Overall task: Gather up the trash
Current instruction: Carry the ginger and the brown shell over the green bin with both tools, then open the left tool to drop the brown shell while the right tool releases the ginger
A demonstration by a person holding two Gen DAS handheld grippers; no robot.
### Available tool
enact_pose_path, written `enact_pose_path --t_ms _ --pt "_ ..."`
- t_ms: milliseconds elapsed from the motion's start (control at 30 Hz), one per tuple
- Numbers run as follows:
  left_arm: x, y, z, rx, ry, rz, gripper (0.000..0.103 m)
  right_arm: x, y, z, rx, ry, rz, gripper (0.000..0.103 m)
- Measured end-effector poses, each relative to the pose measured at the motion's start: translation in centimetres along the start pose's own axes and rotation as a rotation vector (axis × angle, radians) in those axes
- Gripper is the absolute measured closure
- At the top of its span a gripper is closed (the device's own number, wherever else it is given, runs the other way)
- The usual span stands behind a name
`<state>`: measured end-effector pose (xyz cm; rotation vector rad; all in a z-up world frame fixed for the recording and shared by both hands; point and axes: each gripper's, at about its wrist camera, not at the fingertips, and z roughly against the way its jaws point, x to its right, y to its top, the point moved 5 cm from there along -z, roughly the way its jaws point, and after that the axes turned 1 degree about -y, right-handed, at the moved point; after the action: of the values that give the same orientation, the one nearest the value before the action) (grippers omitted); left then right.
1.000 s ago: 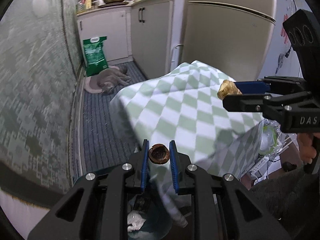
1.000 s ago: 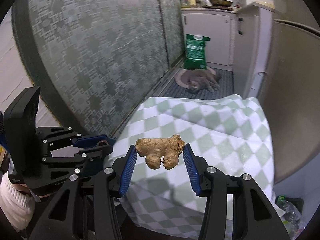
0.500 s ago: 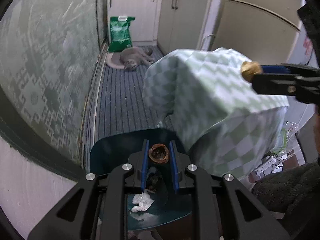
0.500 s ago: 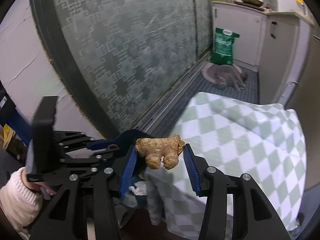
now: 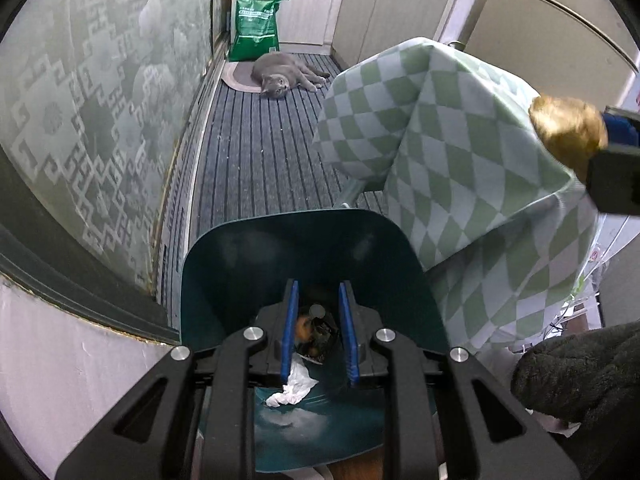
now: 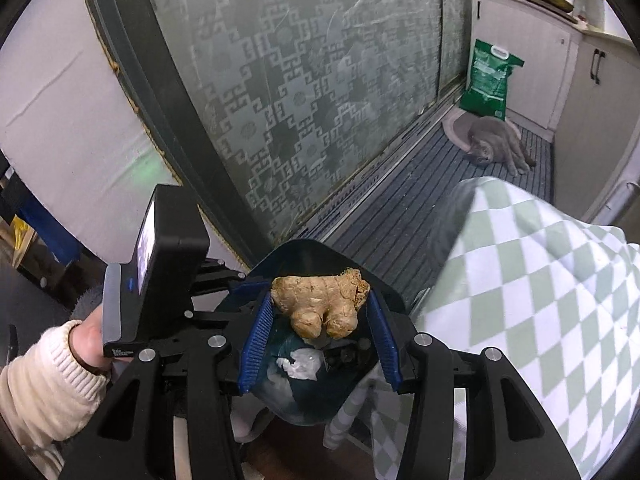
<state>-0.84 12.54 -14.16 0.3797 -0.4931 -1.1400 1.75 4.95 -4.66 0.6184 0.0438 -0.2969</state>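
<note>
A dark teal trash bin (image 5: 248, 264) stands on the floor beside the table; it also shows in the right wrist view (image 6: 304, 256). Inside lie crumpled white tissue (image 5: 294, 386) and dark scraps (image 5: 316, 332). My left gripper (image 5: 317, 300) hangs over the bin's mouth, jaws slightly apart with nothing held; the brown shell lies blurred below them. My right gripper (image 6: 318, 312) is shut on a knobbly piece of ginger (image 6: 320, 300) above the bin. The ginger also shows at the right in the left wrist view (image 5: 568, 136).
A table under a green-and-white checked cloth (image 5: 460, 152) stands right of the bin. A grey cat (image 5: 280, 74) lies on a mat by a green bag (image 5: 256, 24). A patterned glass door (image 6: 300, 80) runs along the left. Cabinets stand behind.
Both grippers moved left, off the table, to above the bin. My left gripper let go of the brown shell, which dropped into the bin. The right still holds the ginger.
</note>
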Motion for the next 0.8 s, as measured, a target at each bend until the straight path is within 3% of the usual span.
enact_pose_path --t_ms 167,367,800 --pt "-0.3 0.0 0.6 0.018 -0.027 0.013 0.081 -0.3 -0.2 -1.7 -0.044 -0.001 0.01 0.054" --pt "-0.3 0.4 2.4 0.087 -0.094 0.046 0.092 -0.9 -0.2 -3.2 -0.078 -0.006 0.026 0.054" --pt "-1.4 1.3 6.5 0.277 -0.071 0.071 0.095 -2.2 -0.6 -5.1 -0.141 -0.006 0.074 0.054"
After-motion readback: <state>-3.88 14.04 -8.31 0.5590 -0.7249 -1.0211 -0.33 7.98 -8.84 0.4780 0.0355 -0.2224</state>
